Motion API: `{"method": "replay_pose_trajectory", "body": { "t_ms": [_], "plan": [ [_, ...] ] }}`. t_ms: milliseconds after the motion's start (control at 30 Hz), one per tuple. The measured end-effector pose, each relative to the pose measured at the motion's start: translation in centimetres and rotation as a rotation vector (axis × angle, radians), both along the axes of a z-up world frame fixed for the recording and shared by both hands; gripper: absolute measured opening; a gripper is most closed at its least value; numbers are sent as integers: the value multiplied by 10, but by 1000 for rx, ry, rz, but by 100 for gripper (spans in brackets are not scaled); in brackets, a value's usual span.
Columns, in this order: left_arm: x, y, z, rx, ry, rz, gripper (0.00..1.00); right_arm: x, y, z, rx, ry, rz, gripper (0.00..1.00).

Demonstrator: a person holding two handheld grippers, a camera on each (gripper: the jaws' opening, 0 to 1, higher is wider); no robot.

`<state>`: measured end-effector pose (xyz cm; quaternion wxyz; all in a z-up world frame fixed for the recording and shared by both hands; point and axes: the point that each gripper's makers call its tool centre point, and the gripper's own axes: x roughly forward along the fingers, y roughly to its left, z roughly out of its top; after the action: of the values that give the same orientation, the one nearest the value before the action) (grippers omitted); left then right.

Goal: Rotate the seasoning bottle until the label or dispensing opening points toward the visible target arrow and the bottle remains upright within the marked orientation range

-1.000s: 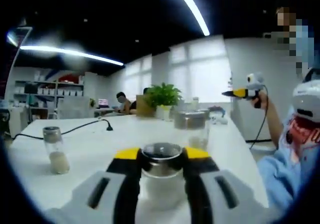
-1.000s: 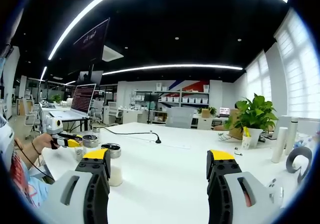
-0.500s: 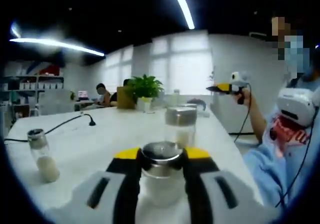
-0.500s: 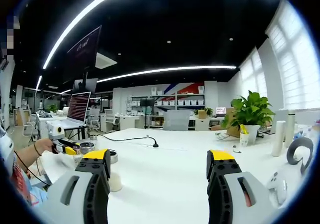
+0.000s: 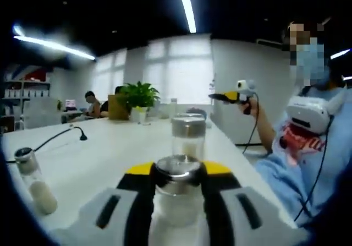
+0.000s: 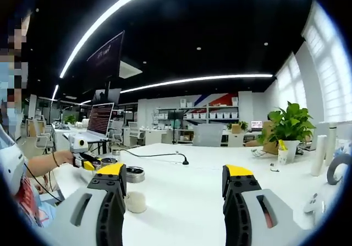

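Steel-capped, clear glass seasoning bottle (image 5: 177, 193) clamped between the yellow-tipped jaws of the left gripper (image 5: 177, 175) in the left gripper view, upright, low on the white table (image 5: 99, 152). Pale fill visible in its lower part, likely salt or a similar seasoning. Just beyond it, a second clear glass jar with a metal lid (image 5: 187, 137), some white grain at its base. Far to the left, a small glass shaker with a silver cap (image 5: 34, 181), tilted in this view, whitish powder in its bottom half. At the right, the right gripper (image 5: 231, 96) held up in a person's hand, well apart from the bottles. Neither a label nor a target arrow discernible, so probably mid-rotation; next, a steady twist about the vertical axis with no tipping.

In the right gripper view, own jaws spread wide apart with nothing between them. At the left, the left gripper (image 6: 93, 162) at the table edge, a steel-lidded jar (image 6: 135, 175) near it and a small pale shaker (image 6: 135, 201) nearer.
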<state>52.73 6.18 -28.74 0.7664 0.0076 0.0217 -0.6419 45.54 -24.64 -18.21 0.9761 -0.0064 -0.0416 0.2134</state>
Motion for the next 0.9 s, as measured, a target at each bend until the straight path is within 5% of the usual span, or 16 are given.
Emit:
{"method": "replay_pose_trajectory", "body": {
  "t_ms": [100,167,233,300,400,467,633,900],
  "plan": [
    [-2,-1,-1,30,7,7,35,1,-3,-5,1,36,-11,73],
    [5,5,5,49,-92,58,61,0,-3,-8,-4,63,-18,73],
    [-13,1,26,-92,12,35,72,0,-3,-5,2,46,-16,73],
    [-18,0,28,-97,36,74,65,-1,-3,-4,0,37,-17,73],
    [-19,1,31,-97,-22,159,69,-1,-5,-3,-2,36,-24,73],
    [-15,6,40,-167,-53,226,71,0,-5,-5,3,42,-26,73],
    [-13,19,40,-147,-81,363,68,0,-7,-3,3,25,-30,71],
    [-16,38,45,-186,-29,558,71,-3,-9,-2,-17,11,-35,70]
  ]
}}
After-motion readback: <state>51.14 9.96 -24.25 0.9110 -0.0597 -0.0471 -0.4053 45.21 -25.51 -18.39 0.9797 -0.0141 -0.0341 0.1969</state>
